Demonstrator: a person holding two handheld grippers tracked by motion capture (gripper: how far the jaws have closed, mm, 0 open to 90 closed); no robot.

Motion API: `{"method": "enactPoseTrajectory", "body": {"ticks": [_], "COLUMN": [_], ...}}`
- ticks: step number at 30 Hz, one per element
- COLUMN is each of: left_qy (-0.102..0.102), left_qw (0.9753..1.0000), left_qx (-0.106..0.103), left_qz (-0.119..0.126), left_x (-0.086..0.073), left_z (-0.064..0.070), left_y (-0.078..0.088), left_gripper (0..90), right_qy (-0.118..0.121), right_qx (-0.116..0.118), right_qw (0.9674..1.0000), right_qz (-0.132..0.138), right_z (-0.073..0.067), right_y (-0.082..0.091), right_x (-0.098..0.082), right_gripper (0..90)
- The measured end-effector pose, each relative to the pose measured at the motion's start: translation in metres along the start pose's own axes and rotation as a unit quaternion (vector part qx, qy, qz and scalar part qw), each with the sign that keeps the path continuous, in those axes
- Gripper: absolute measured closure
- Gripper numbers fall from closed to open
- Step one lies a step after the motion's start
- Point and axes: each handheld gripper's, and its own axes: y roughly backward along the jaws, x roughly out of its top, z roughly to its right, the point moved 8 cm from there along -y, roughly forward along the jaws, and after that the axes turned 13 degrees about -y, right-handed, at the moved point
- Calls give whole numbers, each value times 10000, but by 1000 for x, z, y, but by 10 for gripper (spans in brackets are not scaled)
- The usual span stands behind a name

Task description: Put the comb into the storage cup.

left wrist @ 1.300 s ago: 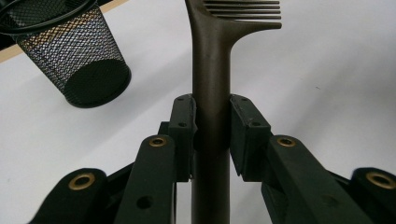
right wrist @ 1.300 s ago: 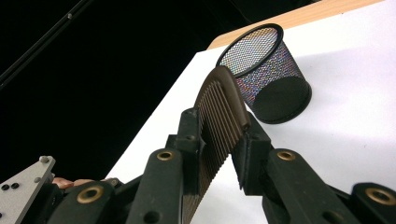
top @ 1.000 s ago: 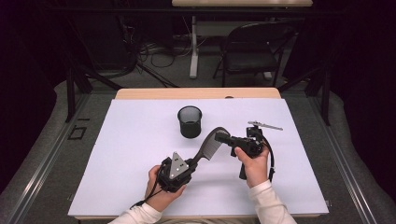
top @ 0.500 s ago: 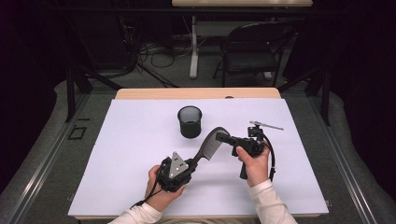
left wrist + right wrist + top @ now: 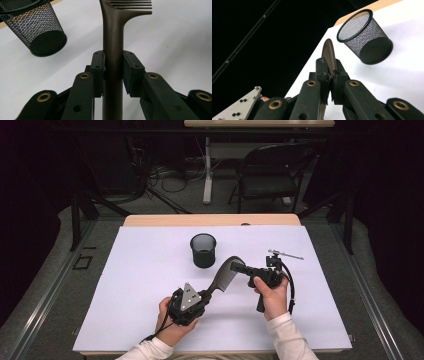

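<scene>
Dark brown plastic forms the comb [image 5: 226,274], a curved piece with a smooth round handle and a row of fine straight teeth along its inner edge. Behind it stands a black wire-mesh cup [image 5: 203,250], round, open-topped, slightly tapered, with a solid rim.

Both rest over a matte white tabletop [image 5: 140,285] with a pale wooden edge at the far side. Around it the room is dark: grey carpet, a folding chair [image 5: 272,172], cables on the floor and black curtains.

The left gripper [image 5: 113,62] is clamped on the comb's handle, its black pads pressing either side just below the toothed head. The right gripper [image 5: 331,75] has just been closing and now pinches the toothed end of the comb flat between its pads. In the high view the comb bridges the two grippers above the tabletop, near the front middle, just in front of the mesh cup and apart from it.
</scene>
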Motion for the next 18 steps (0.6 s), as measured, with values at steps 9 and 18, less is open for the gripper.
{"method": "enactPoseTrajectory", "body": {"ticks": [9, 18], "left_qy": [5, 5], "left_qw": [10000, 10000], "left_qx": [14, 27], "left_qz": [19, 45], "left_x": [0, 0], "left_z": [0, 0], "left_y": [0, 0], "left_gripper": [724, 724], "right_qy": [19, -23], "right_qx": [34, 111], "right_qw": [10000, 9999], "right_qz": [-10, -24], "right_z": [-1, -2], "right_y": [0, 0], "right_x": [0, 0], "right_gripper": [874, 874]}}
